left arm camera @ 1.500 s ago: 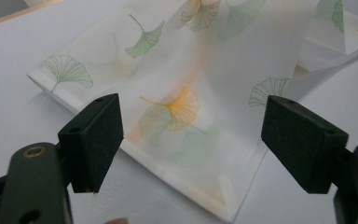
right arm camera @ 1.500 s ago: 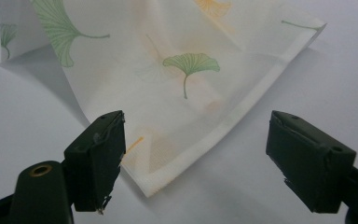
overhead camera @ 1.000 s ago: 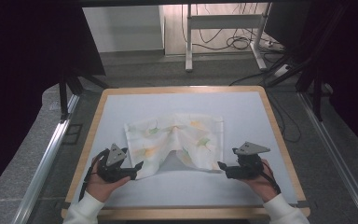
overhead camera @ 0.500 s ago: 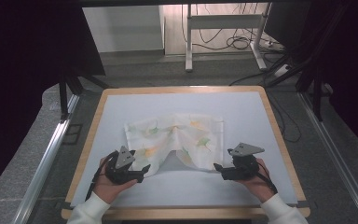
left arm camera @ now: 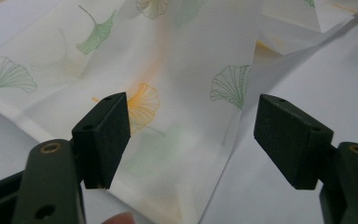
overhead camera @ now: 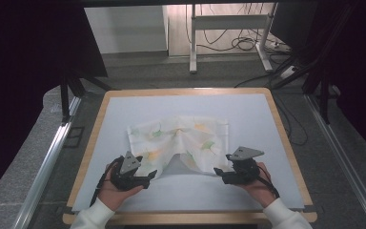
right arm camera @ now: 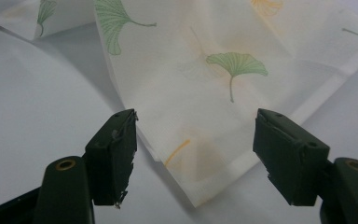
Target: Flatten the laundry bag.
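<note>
High view shows a white cloth [overhead camera: 178, 143] printed with green and orange ginkgo leaves lying rumpled in the middle of the pale worktop [overhead camera: 267, 119], its two near corners pointing toward the person. At the left, the left claw [overhead camera: 148, 176] has moved in from where it sat a second ago and now straddles the near-left corner; its jaws have just been closing a little, yet in the left gripper view the cloth corner [left arm camera: 177, 154] lies between pads that stand wide and press on nothing. At the right, the right claw [overhead camera: 218, 172] has likewise crept inward to the near-right corner, its jaws just closing somewhat, with the corner [right arm camera: 200, 168] between them but ungripped. I judge both corners are about to be pinched, likely to lift and spread or fold the cloth. The raised fold through the cloth's middle hides what lies beneath it, and the high view is too small to show whether the lower pads slide under the fabric.
</note>
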